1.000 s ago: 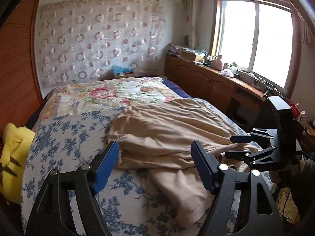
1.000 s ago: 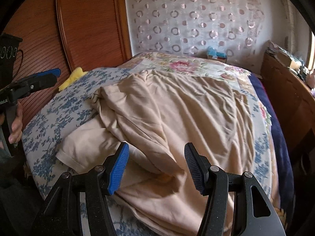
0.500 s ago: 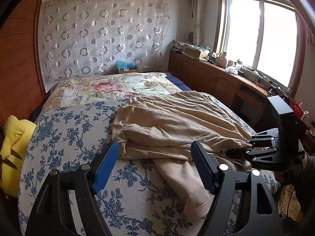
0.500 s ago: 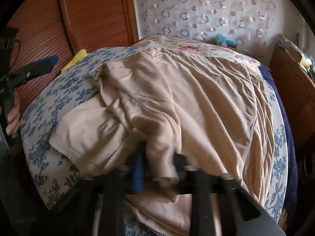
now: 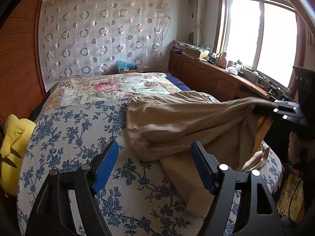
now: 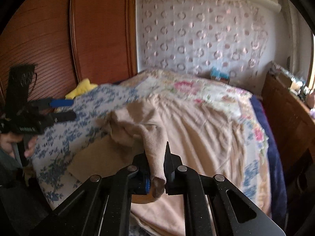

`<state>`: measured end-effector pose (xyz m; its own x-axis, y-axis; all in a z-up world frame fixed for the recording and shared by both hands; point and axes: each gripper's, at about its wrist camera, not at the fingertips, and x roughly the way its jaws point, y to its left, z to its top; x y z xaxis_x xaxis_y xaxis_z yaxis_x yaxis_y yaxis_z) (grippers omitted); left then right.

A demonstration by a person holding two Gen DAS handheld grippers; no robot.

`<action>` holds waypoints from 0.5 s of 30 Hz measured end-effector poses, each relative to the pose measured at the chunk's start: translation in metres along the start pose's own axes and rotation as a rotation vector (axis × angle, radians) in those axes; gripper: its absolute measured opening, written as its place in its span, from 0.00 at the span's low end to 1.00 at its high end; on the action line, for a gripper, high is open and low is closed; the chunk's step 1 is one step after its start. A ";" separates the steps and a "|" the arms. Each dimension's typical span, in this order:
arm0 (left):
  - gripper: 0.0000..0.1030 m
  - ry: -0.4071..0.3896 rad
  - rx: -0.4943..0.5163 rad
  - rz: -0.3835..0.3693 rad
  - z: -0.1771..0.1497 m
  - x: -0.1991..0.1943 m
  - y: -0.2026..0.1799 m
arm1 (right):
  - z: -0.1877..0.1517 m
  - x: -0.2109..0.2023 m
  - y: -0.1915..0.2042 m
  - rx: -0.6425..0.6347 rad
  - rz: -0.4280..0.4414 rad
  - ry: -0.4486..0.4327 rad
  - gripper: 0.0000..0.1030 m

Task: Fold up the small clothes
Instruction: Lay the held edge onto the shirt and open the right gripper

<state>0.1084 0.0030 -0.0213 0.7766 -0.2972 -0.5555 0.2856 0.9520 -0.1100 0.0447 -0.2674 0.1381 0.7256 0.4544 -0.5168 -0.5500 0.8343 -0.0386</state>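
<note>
the right gripper [image 6: 156,162] has just been closing and now pinches a bunched edge of the beige garment [image 5: 177,122], lifting it off the floral bedspread [image 5: 74,129]. this looks like the opening pick-up before spreading. the left gripper [image 5: 155,166] hangs wide apart and empty; next it likely needs to catch another edge.

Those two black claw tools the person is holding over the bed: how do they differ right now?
The right gripper is clamped shut on a bunched fold of the beige garment; the left gripper stands wide open and empty. The right one lifts its cloth off the floral bedspread; the left hovers, touching nothing. Both are black with blue pads.
</note>
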 end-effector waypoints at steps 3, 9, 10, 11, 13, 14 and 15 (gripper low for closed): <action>0.74 -0.008 0.000 -0.003 -0.002 -0.002 -0.001 | -0.012 -0.018 -0.011 0.022 -0.039 -0.009 0.09; 0.74 -0.014 0.000 -0.008 -0.003 -0.002 -0.006 | -0.069 -0.007 -0.031 0.088 -0.105 0.162 0.14; 0.74 -0.014 0.000 -0.008 -0.003 -0.003 -0.006 | -0.077 -0.004 -0.032 0.093 -0.123 0.190 0.17; 0.74 -0.015 0.000 -0.007 -0.003 -0.002 -0.006 | -0.083 -0.002 -0.032 0.096 -0.128 0.210 0.19; 0.74 -0.013 0.000 -0.006 -0.003 -0.002 -0.006 | -0.091 0.000 -0.032 0.107 -0.137 0.227 0.39; 0.74 -0.014 0.000 -0.004 -0.003 -0.002 -0.006 | -0.092 -0.001 -0.031 0.112 -0.144 0.223 0.43; 0.74 -0.016 0.001 -0.001 -0.003 -0.002 -0.006 | -0.091 -0.002 -0.031 0.118 -0.147 0.216 0.46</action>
<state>0.1031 -0.0023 -0.0214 0.7854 -0.2992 -0.5418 0.2867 0.9517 -0.1099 0.0227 -0.3229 0.0622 0.6821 0.2590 -0.6839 -0.3840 0.9227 -0.0335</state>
